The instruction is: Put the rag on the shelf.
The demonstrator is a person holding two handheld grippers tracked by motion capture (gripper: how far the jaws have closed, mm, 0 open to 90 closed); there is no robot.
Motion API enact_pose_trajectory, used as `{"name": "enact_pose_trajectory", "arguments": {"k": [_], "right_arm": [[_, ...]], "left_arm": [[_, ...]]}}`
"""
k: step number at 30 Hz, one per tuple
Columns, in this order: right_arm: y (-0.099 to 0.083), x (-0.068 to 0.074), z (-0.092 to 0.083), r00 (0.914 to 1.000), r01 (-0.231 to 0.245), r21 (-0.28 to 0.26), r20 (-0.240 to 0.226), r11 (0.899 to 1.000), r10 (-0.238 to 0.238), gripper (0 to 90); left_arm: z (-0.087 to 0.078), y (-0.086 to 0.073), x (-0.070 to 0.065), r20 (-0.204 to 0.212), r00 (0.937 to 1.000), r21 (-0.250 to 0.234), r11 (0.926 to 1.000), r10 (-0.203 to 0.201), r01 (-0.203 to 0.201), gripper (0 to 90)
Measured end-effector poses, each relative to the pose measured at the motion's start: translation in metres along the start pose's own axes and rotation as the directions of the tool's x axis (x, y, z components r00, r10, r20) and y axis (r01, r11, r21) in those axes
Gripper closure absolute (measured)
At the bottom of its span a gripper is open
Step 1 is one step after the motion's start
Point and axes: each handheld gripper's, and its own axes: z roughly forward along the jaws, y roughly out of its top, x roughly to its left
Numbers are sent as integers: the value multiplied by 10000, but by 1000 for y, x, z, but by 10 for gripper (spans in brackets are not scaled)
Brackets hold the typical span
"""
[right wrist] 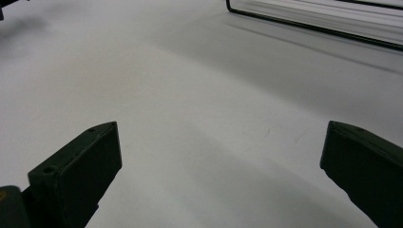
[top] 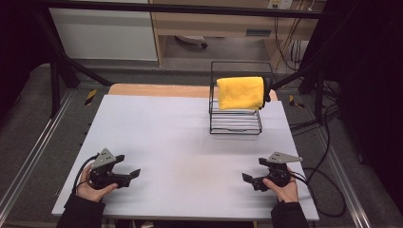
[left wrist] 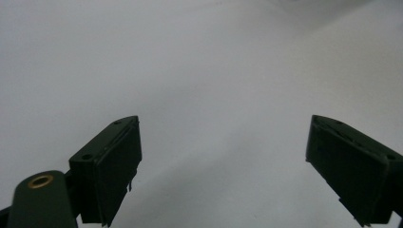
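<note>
Currently the folded yellow cloth (top: 241, 93) draped over the black wire rack (top: 235, 124) lies ahead, nearer the right gripper (top: 248, 179); both grippers' fingers gape wide, empty.

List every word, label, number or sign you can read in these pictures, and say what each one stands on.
No text can be read.
Blue label on the wooden shelf front: too small and blurred to read.
White plate at the top edge: nothing legible.
Yellow-and-black hazard strips on the floor frame: stripes, no words.
Yellow towel, wire rack, table, left tongs and right tongs: no lettering shows.
</note>
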Motion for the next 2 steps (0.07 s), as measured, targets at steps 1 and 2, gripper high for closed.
{"name": "enact_pose_trajectory", "arguments": {"k": [1,2], "right_arm": [[0,0,0,10000,31,-8,15,10000,-31,6],[0,0,0,10000,21,-9,26,10000,-21,7]], "left_arm": [[0,0,0,-10,10000,19,10000,5,-5,117],[0,0,0,-16,10000,16,10000,-4,4,117]]}}
